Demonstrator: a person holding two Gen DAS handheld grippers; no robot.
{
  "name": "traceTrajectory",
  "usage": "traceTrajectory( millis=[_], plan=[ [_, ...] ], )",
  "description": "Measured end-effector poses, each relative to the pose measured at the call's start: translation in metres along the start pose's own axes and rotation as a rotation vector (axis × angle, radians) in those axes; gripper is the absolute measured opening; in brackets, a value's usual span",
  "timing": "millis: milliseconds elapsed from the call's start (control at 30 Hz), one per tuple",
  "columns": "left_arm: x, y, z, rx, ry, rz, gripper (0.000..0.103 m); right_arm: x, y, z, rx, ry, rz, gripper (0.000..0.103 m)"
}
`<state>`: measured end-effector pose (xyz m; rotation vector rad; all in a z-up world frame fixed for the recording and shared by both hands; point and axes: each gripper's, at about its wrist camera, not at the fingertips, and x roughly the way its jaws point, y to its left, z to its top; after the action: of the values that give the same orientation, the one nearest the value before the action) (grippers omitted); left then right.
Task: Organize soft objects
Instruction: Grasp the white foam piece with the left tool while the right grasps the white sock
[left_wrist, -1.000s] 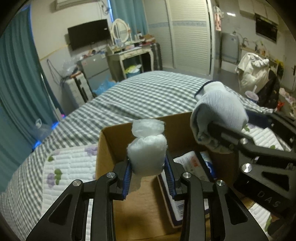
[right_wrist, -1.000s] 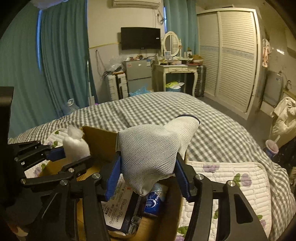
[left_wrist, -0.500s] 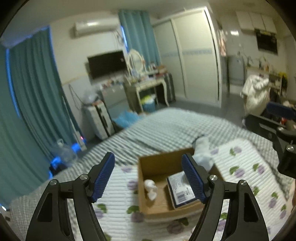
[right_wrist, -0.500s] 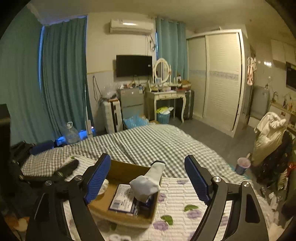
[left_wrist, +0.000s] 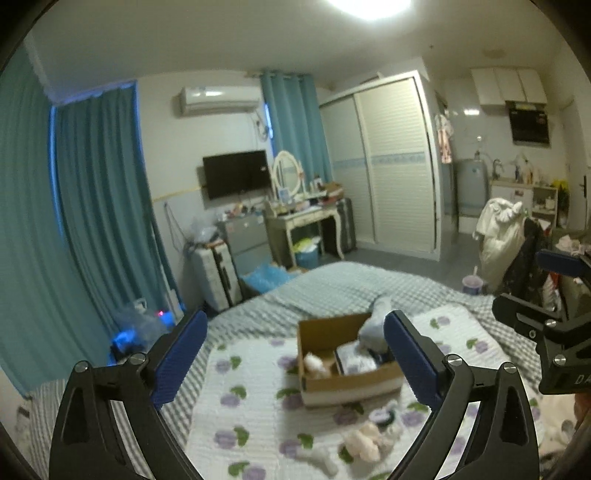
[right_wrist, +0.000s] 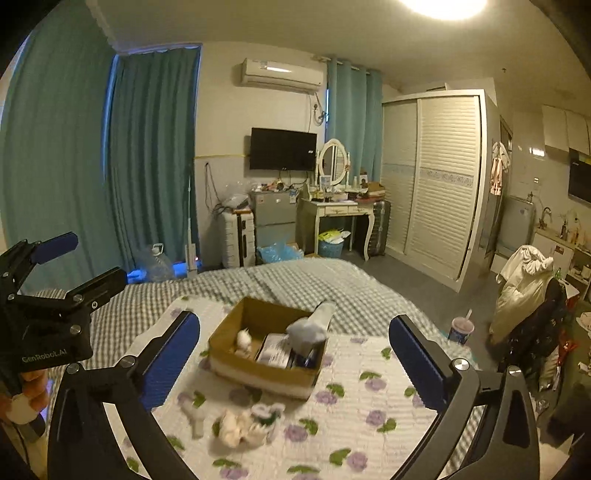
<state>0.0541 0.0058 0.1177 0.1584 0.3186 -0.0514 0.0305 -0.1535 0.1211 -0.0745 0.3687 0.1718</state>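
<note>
pale sock (right_wrist: 308, 325) slumped over box (right_wrist: 258, 369) rim

One cardboard box (right_wrist: 258, 369) sits at twelve o'clock, holding one cotton wad (right_wrist: 243, 339), one pale sock (right_wrist: 308, 326) and one printed packet (right_wrist: 275, 350). Loose soft items (right_wrist: 243, 424) at six o'clock blur beyond counting.

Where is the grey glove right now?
The grey glove sits in the cardboard box on the bed, at its far right corner, its cuff poking over the rim, beside a white packet.
</note>
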Motion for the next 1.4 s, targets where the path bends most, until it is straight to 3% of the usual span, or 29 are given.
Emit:
traceTrajectory(
  millis=[233, 533, 667, 900, 967, 1100, 1233, 1267, 1400],
  plan=[
    [0.033, 0.012, -0.061, -0.014, 0.155, 0.009, 0.098, 0.029, 0.023, -0.062, 0.013, 0.094, 0.012, 0.103],
    [0.102, 0.007, -0.161, -0.013, 0.34, 0.001, 0.097, 0.128, 0.043, -0.16, 0.03, 0.3, 0.007, 0.103],
    [0.131, 0.0, -0.195, -0.009, 0.427, -0.046, 0.096, 0.158, 0.042, -0.19, 0.041, 0.366, 0.001, 0.103],
    [0.17, -0.019, -0.231, -0.006, 0.561, -0.132, 0.08, 0.184, 0.034, -0.221, 0.068, 0.419, -0.006, 0.101],
    [0.176, -0.023, -0.239, 0.0, 0.587, -0.146, 0.071, 0.188, 0.029, -0.224, 0.094, 0.431, 0.017, 0.092],
    [0.186, -0.024, -0.25, -0.018, 0.636, -0.159, 0.067, 0.196, 0.021, -0.226, 0.147, 0.443, 0.048, 0.079],
    [0.184, -0.022, -0.248, -0.023, 0.621, -0.165, 0.053, 0.21, 0.027, -0.232, 0.144, 0.485, 0.087, 0.062],
    [0.183, -0.022, -0.248, -0.026, 0.618, -0.162, 0.05, 0.212, 0.029, -0.233, 0.141, 0.489, 0.096, 0.054],
    [0.18, -0.019, -0.246, -0.031, 0.609, -0.152, 0.044, 0.217, 0.036, -0.236, 0.123, 0.502, 0.121, 0.036]
  ],
)
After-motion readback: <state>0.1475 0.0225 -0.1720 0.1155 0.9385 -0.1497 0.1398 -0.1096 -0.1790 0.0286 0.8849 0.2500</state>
